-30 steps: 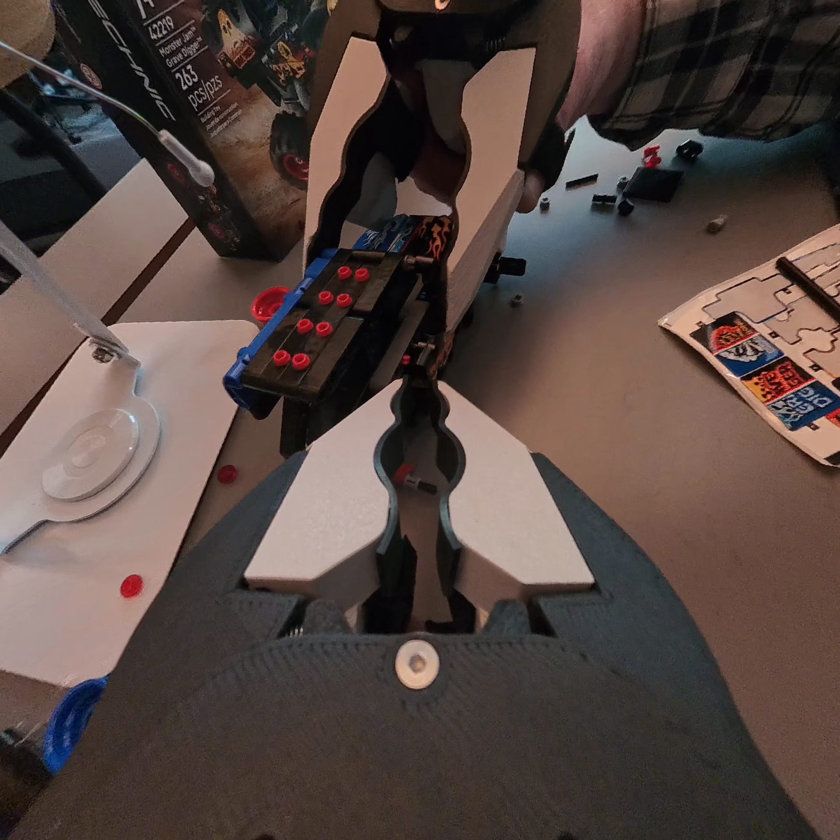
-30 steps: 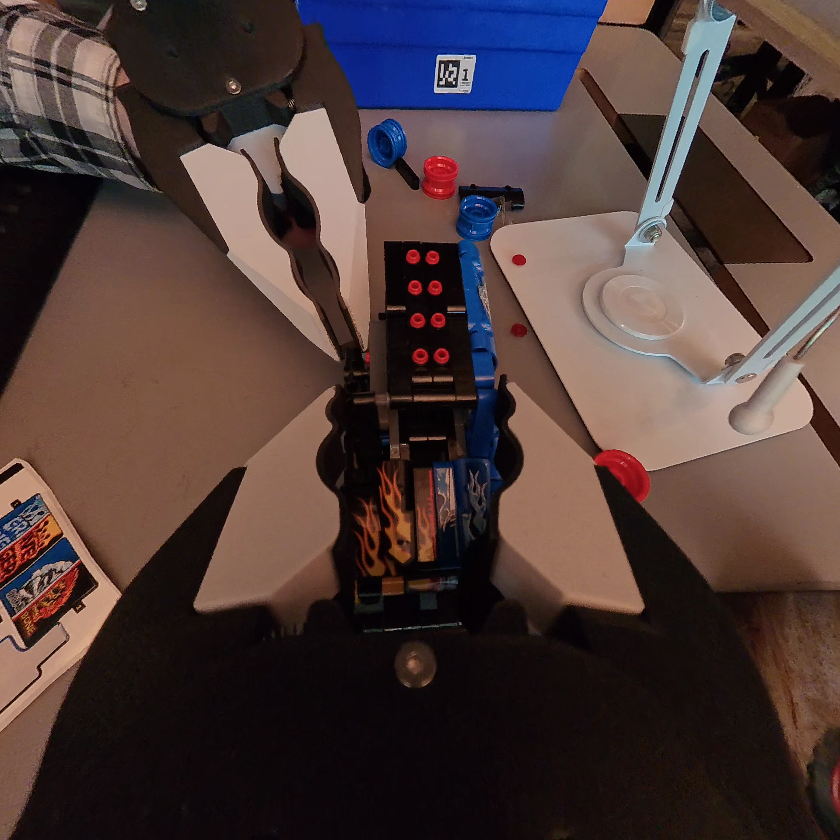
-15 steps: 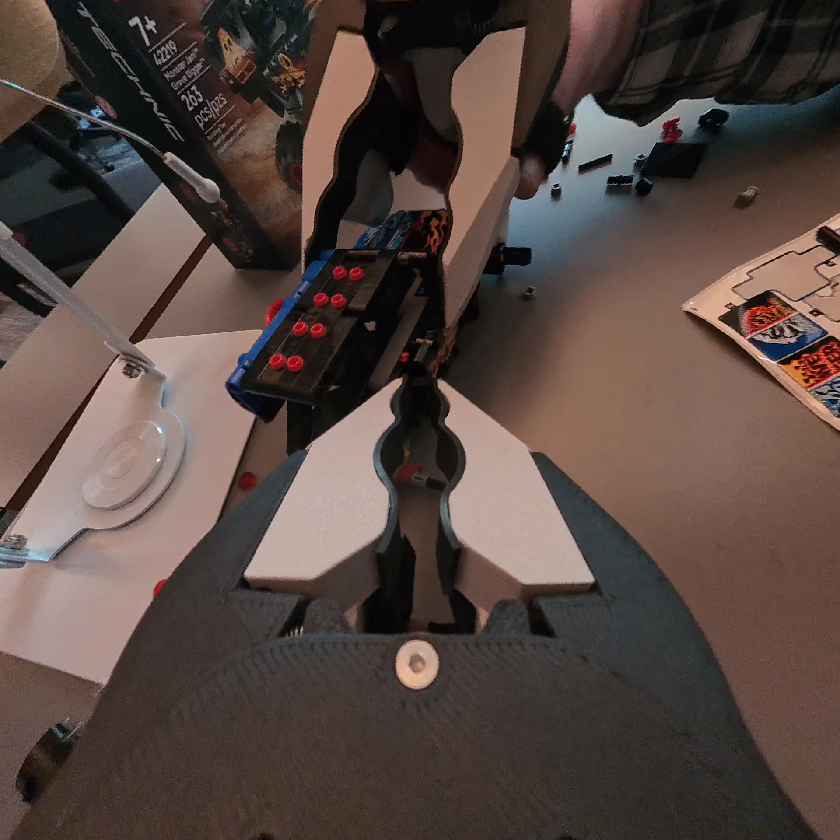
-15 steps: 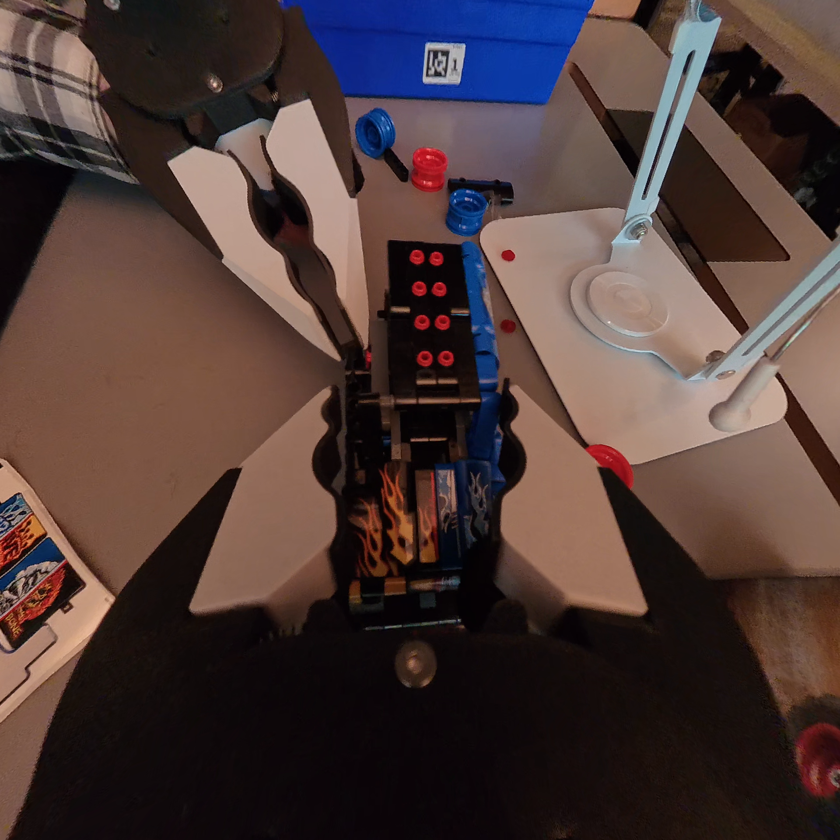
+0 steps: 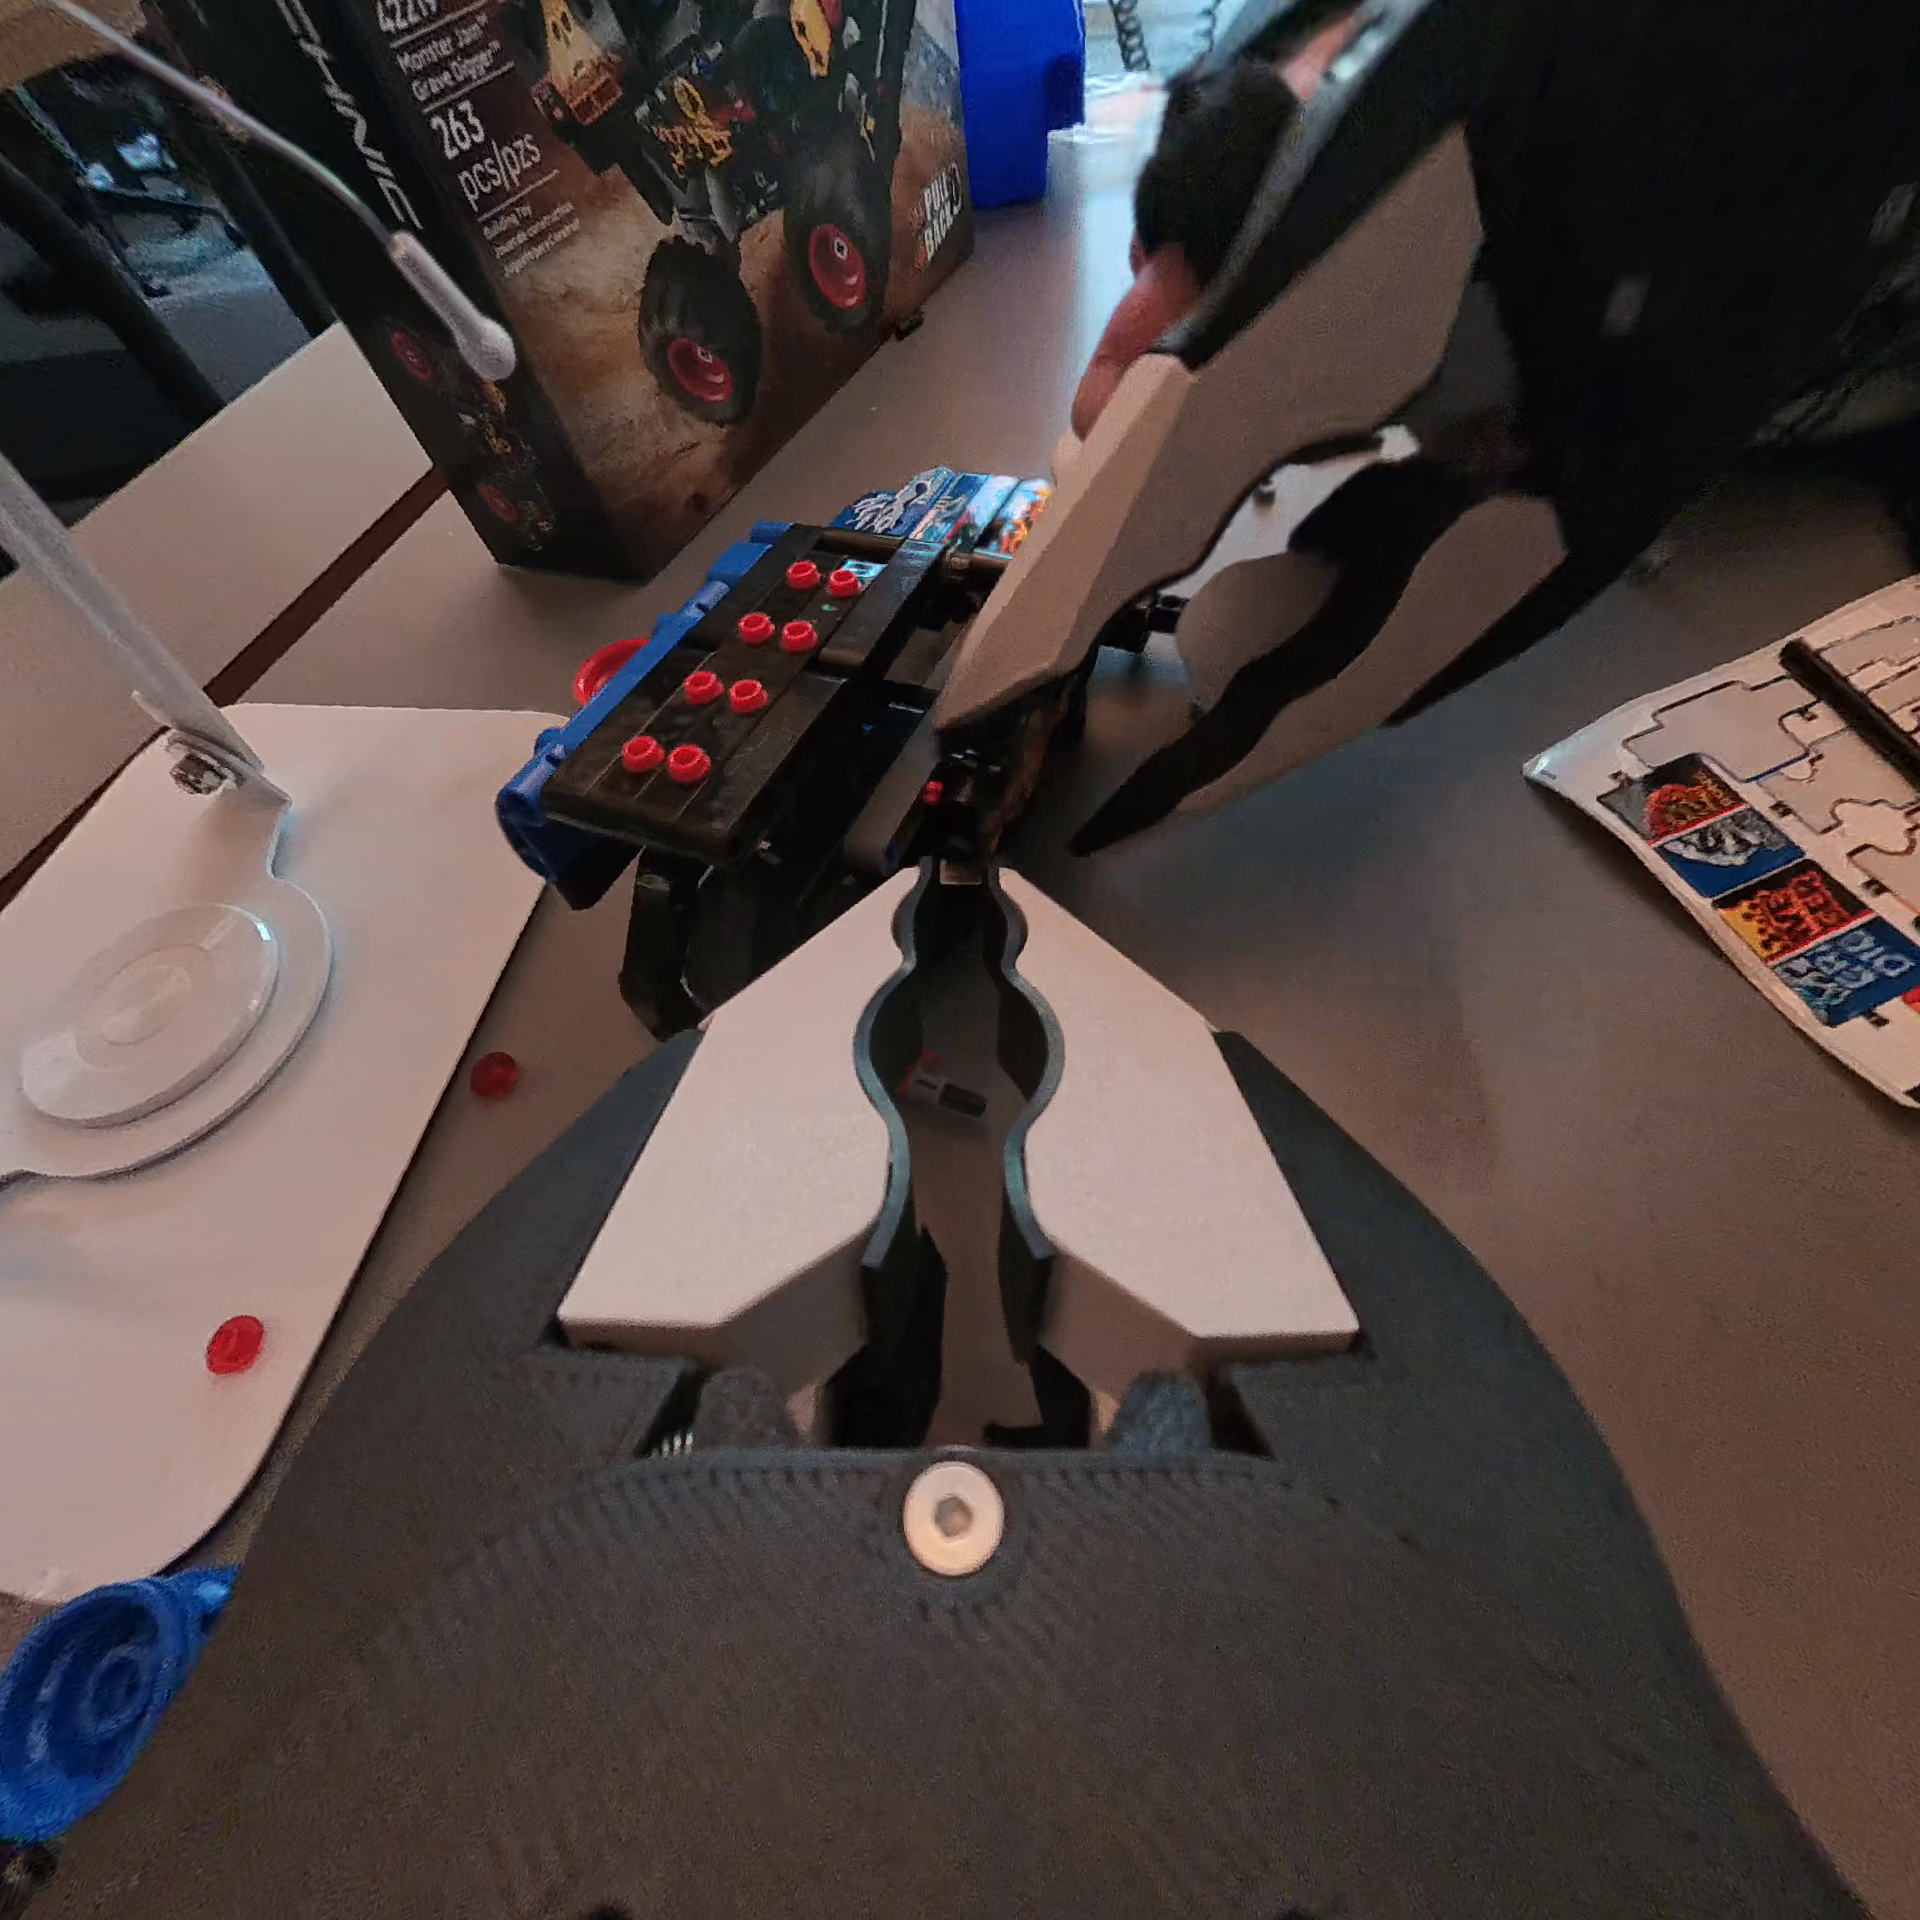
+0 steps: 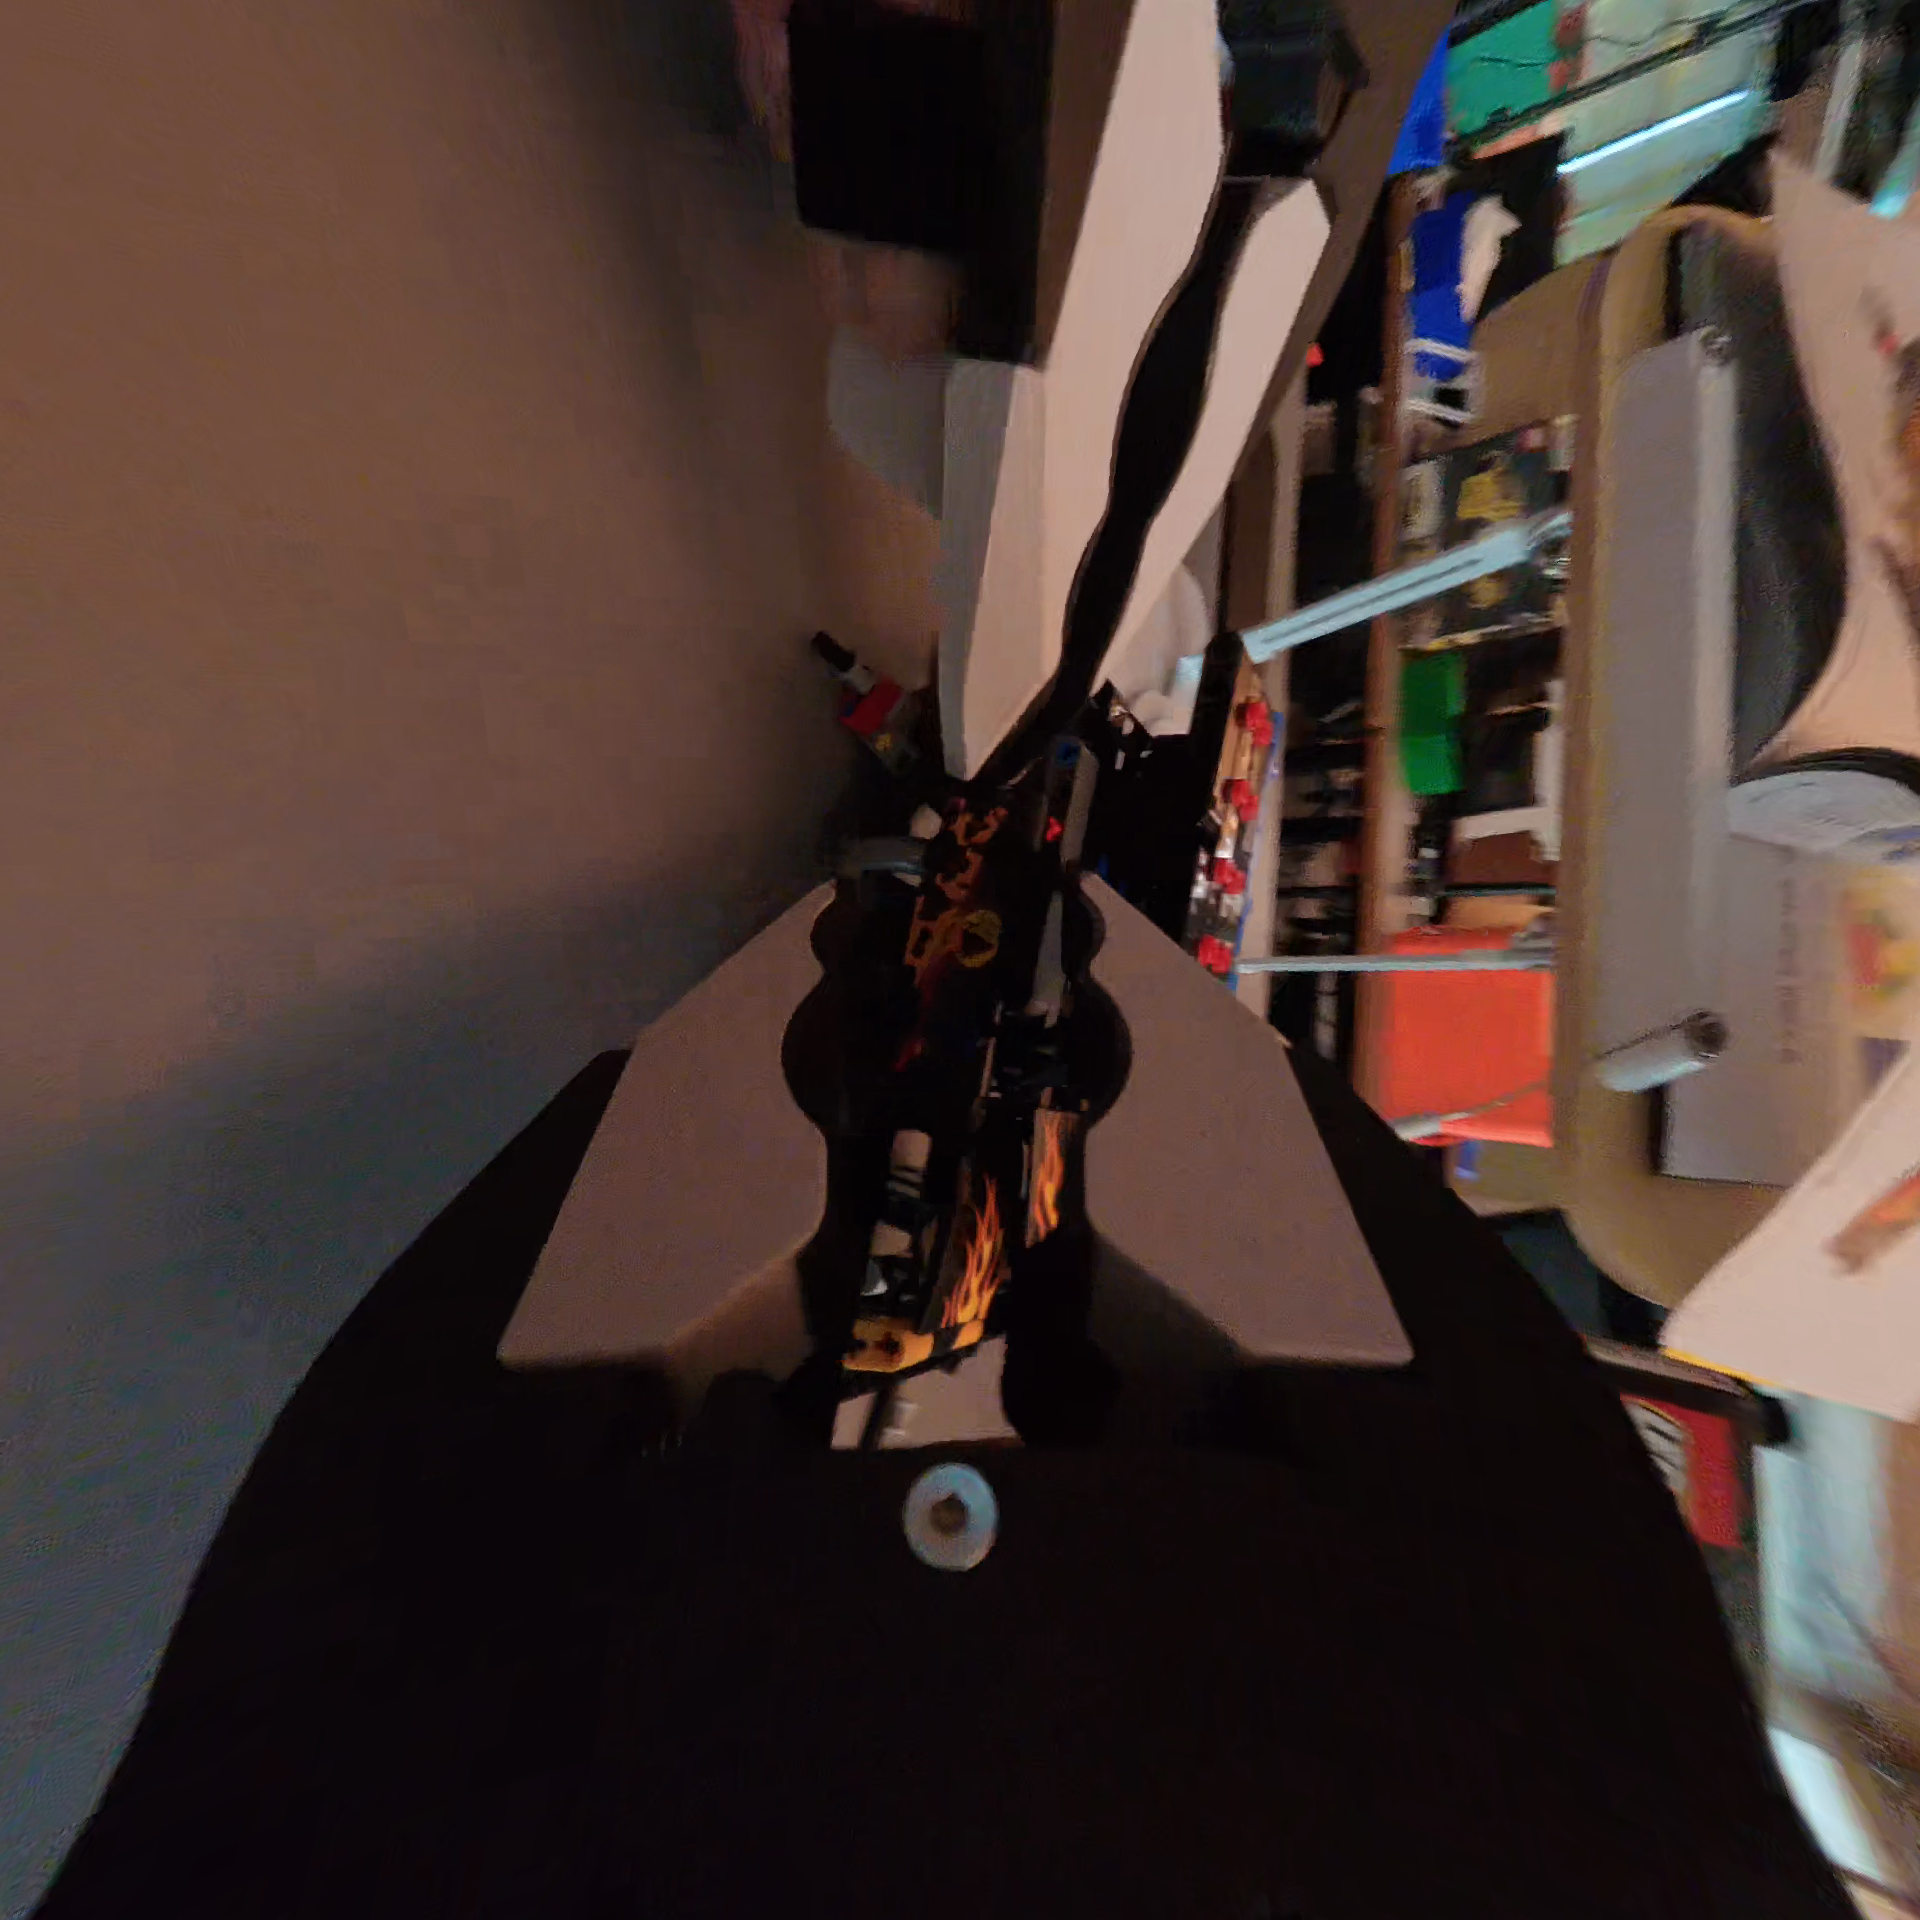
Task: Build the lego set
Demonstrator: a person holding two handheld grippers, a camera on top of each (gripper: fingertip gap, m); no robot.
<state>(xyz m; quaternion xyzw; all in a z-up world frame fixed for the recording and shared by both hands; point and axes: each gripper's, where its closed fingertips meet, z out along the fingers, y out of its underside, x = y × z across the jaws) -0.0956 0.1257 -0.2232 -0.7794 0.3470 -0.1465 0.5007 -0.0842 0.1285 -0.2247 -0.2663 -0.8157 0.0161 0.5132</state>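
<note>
The lego truck model has a black deck with red studs, a blue side and flame stickers. It is tilted and its front end is held off the table. My right gripper, rolled onto its side, is shut on that front end; in the right wrist view the flame-stickered body fills its jaws. My left gripper is shut, its tips pinching a small dark pin on the model's near side. It shows from above in the right wrist view. A small red-and-black pin lies on the table under the left fingers.
The lego box stands at the back left. A white stand base with a loose red stud is on the left, and another stud lies beside it. A blue rim and a sticker sheet lie nearby. Both grippers' tips are close together, under 4 cm apart. My left gripper's tips are some 12 cm from the stud.
My right gripper has rolled about a quarter turn with the model, tipping it onto its side. My left gripper has kept its shut tips at the model's side.
</note>
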